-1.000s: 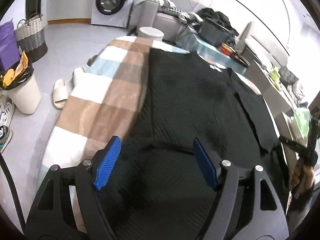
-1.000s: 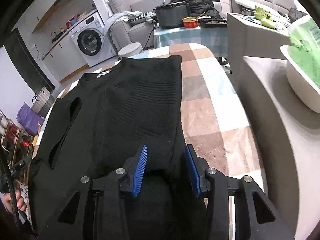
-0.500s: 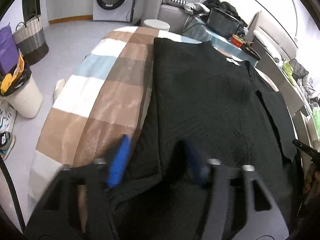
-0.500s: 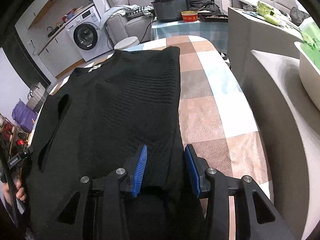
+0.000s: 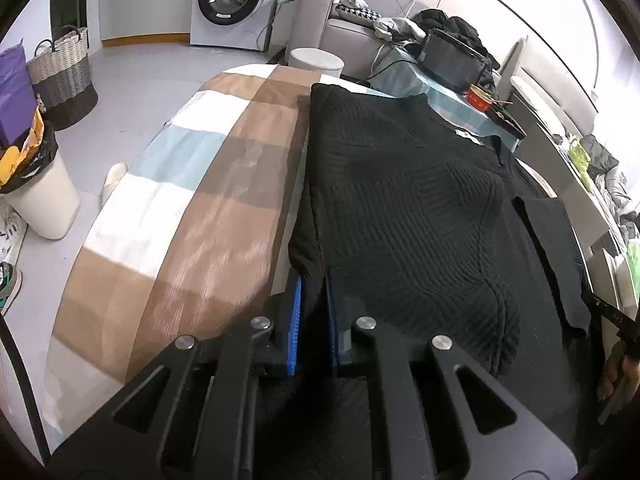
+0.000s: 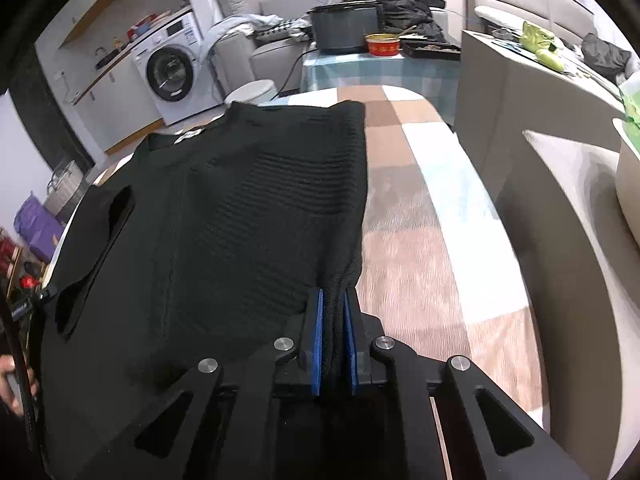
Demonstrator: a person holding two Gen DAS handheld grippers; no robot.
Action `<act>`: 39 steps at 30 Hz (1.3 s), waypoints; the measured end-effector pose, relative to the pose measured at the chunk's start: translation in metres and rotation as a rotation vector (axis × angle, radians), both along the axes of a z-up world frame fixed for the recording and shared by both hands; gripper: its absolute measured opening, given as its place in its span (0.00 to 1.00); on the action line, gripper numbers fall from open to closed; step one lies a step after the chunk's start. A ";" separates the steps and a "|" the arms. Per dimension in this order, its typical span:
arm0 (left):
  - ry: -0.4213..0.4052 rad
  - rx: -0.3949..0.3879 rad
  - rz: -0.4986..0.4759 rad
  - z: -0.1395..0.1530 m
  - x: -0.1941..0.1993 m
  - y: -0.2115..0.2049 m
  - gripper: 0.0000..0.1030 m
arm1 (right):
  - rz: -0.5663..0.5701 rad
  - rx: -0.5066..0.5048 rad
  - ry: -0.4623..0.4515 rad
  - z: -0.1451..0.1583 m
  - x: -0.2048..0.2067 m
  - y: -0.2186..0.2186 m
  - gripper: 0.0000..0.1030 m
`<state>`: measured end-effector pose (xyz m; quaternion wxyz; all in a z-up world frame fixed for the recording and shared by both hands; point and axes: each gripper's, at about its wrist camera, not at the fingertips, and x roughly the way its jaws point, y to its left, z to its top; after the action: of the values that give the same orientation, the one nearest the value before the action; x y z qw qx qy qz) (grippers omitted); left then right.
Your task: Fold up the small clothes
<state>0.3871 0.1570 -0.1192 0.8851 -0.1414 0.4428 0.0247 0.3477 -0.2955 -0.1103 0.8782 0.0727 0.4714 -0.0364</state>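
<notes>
While both jaws have just closed on its near hem, the sweater (image 5: 420, 216) lies flat.
Soft, limp knit: left gripper (image 5: 313, 312) and right gripper (image 6: 333, 328) pinch opposite corners, bench (image 5: 192, 200) beneath.

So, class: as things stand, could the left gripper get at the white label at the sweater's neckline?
Probably not yet: the left gripper has just closed on the black sweater at its near hem; the white label lies at the far end.
</notes>
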 end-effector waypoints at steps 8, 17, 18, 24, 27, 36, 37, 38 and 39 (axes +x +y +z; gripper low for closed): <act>0.014 0.019 -0.004 0.012 -0.015 0.000 0.19 | -0.022 0.009 0.000 0.009 -0.005 -0.001 0.23; -0.054 0.074 -0.020 0.044 -0.121 -0.004 0.56 | 0.069 0.009 -0.049 0.041 -0.091 0.015 0.56; -0.066 0.073 -0.017 0.048 -0.136 -0.005 0.58 | 0.079 0.016 -0.045 0.043 -0.102 0.017 0.59; -0.145 0.069 -0.003 0.073 -0.222 -0.006 0.85 | 0.110 0.022 -0.104 0.062 -0.167 0.023 0.77; -0.164 0.079 -0.019 0.082 -0.260 -0.012 1.00 | 0.124 0.017 -0.128 0.071 -0.202 0.024 0.82; -0.169 0.103 -0.030 0.092 -0.349 -0.021 0.99 | 0.160 0.050 -0.114 0.072 -0.279 0.011 0.82; -0.171 0.111 -0.029 0.092 -0.355 -0.021 0.99 | 0.152 0.056 -0.106 0.070 -0.285 0.008 0.82; -0.173 0.120 -0.027 0.091 -0.360 -0.021 0.99 | 0.146 0.065 -0.093 0.067 -0.292 0.004 0.82; -0.174 0.129 -0.021 0.090 -0.366 -0.021 0.99 | 0.145 0.077 -0.081 0.065 -0.297 0.001 0.82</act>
<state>0.0214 0.1359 -0.0288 0.9276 -0.0812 0.3633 0.0314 0.0504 -0.2944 -0.0454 0.8933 0.0735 0.4408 0.0484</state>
